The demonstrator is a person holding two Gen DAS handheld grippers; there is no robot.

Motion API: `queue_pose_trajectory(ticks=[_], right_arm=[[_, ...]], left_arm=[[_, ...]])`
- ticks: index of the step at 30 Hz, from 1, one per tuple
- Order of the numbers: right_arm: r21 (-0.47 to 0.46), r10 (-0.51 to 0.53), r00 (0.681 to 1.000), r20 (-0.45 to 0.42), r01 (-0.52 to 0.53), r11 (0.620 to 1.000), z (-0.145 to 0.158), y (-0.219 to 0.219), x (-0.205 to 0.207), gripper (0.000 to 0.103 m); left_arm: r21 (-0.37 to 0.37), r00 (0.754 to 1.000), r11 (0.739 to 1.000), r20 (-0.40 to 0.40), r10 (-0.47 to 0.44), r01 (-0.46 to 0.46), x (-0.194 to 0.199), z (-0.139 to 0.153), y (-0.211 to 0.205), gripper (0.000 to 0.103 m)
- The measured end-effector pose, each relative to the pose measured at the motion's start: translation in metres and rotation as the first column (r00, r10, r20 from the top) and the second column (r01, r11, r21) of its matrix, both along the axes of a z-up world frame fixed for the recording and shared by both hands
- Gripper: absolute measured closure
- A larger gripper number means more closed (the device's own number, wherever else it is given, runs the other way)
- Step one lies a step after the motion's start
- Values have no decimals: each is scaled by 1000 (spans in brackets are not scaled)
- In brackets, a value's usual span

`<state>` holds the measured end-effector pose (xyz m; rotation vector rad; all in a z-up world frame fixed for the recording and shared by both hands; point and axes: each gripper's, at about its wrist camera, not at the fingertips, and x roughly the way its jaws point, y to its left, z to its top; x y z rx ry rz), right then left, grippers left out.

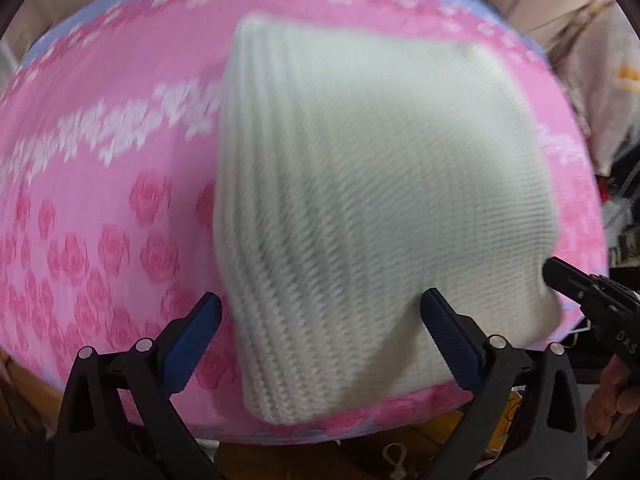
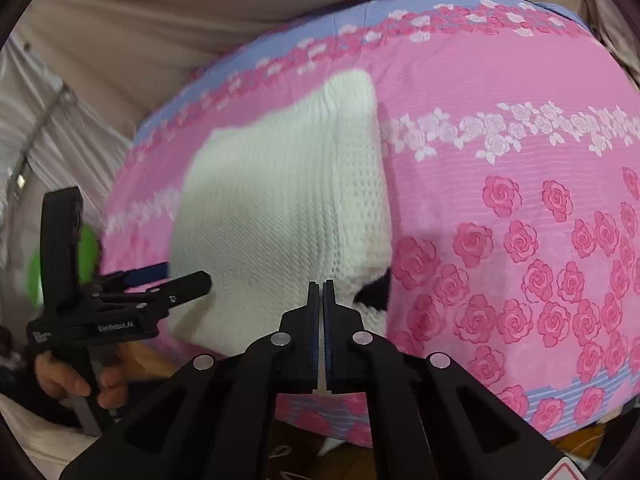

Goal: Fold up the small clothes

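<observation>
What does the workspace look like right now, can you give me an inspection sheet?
Surface: pink rose-print cloth, blue border.
Job's things: white knit garment lying flat, folded; a dark patch at its near edge.
Clutter: nothing seen on the cloth.
Grippers: left gripper open over the garment's near edge, holding nothing; right gripper shut, empty.
Cables: nothing seen.
Surroundings: beige fabric behind; a hand on the left gripper's handle.

Both handheld tools are matte black plastic. The left gripper (image 1: 320, 312) has two angular finger arms with triangular cut-outs, round silver pivot screws and ribbed dark-blue pads. The right gripper (image 2: 321, 292) is built alike, blue lining its inner faces. In the right wrist view the left tool's body carries small white lettering above a pistol-style handle
</observation>
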<state>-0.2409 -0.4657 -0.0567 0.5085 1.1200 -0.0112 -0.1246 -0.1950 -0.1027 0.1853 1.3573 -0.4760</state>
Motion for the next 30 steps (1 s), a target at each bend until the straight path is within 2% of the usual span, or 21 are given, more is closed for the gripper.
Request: queue_pose_trajectory(ticks=[2,4,6,9,12,16,19,21,22,23,26,28,29,30], right_arm=[[-58,10,995,-94,-15,998,-31,-3,3,103],[-27,-3,996,-87,1,1000,-43,-12,-3,100],[0,-9,996,-89,9,1000,-41,-18,-4,93],[25,-13,996,-87,16,1000,-32,-23,-6,91],[57,-46,999,-11,46,997,-3,-28,-12,91],[38,8,998,70,-11,999,27,-19,-1,91],[-13,73,996,49,-72,997,22,-6,16,91],[-53,114,993,-21,-115,992,-3,0,30,93],[-59,121,991,-58,-125,990,-21,3,34,94],[-57,120,992,-50,-122,991,-26,-1,31,94],[-37,95,995,-32,-96,995,-10,-6,27,93],[-18,73,997,-2,-73,997,4,-10,22,89],[-25,57,998,21,-56,998,12,-14,18,80],[-42,37,999,31,-36,998,16,-17,16,59]], left_arm=[[-3,998,999,-45,47,-47,2,-18,8,5],[-20,997,997,-37,71,-72,3,-18,10,5],[1,998,998,-16,67,-67,0,-16,7,5],[23,998,998,14,64,-64,-9,-4,3,6],[-40,997,997,54,62,-60,-16,25,1,5],[-72,989,995,124,81,-72,-11,46,-7,5],[-4,986,996,141,85,-86,2,29,-14,5],[45,989,995,122,79,-85,9,12,-16,5],[41,990,995,117,80,-86,12,11,-17,5],[35,989,995,118,90,-95,12,12,-16,5],[32,988,994,123,95,-100,8,20,-16,5],[24,988,995,124,95,-99,5,24,-16,5],[20,988,995,120,97,-100,5,25,-16,5],[14,988,995,120,99,-102,1,26,-16,5]])
